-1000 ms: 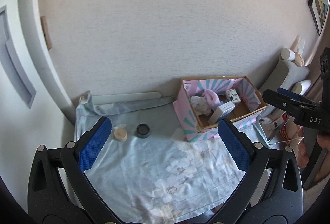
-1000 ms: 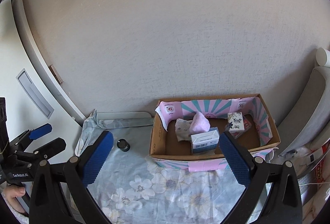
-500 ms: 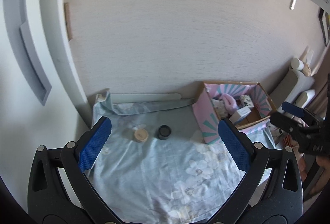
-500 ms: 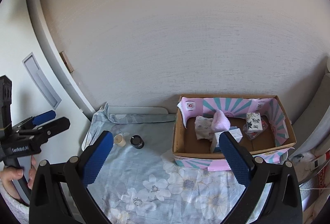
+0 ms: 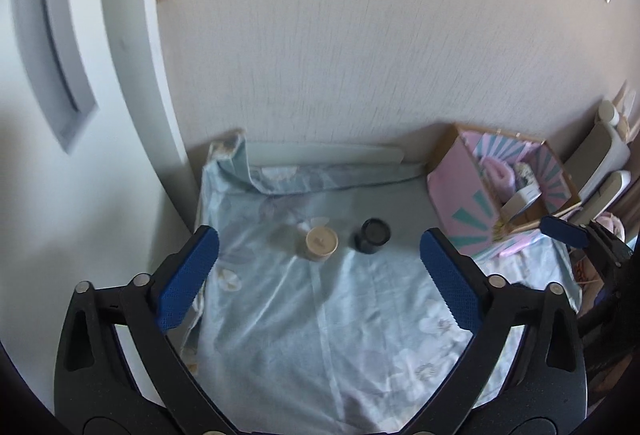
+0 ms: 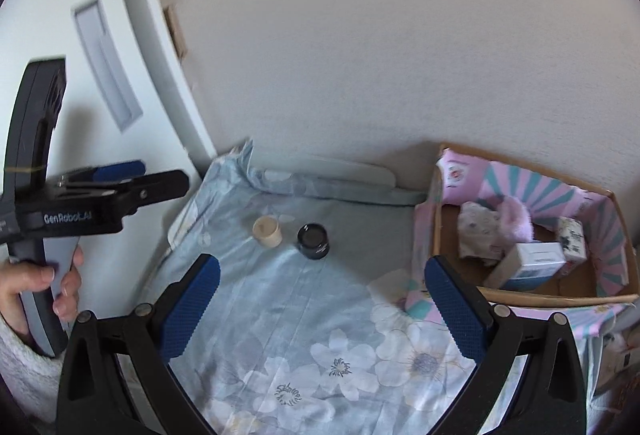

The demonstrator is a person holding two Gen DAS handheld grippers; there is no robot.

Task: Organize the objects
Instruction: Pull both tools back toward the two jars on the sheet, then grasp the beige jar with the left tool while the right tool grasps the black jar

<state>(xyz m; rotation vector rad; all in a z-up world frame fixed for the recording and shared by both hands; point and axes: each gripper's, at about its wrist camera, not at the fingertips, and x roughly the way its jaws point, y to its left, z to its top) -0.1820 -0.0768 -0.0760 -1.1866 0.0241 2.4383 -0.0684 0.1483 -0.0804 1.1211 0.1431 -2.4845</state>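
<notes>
Left gripper [image 5: 318, 263] and right gripper [image 6: 322, 293], jaws apart and empty, above the floral blue cloth [image 5: 340, 315]. Small beige round jar [image 5: 321, 243] stands just beside small black round jar [image 5: 372, 235]; cardboard box lined with pink-and-teal paper [image 6: 560, 301] sits right, against the wall.

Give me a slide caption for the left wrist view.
Open left gripper hovers over beige jar and black jar on floral cloth.

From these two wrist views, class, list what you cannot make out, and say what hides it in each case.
- Contents of the cream jar and dark jar: too small in both views.
- Print on the white box in the cardboard box: too small, blurred.
- Items beside the pink fluffy item: partly hidden by the box wall in the left view.
- Table under the floral cloth: covered.
</notes>
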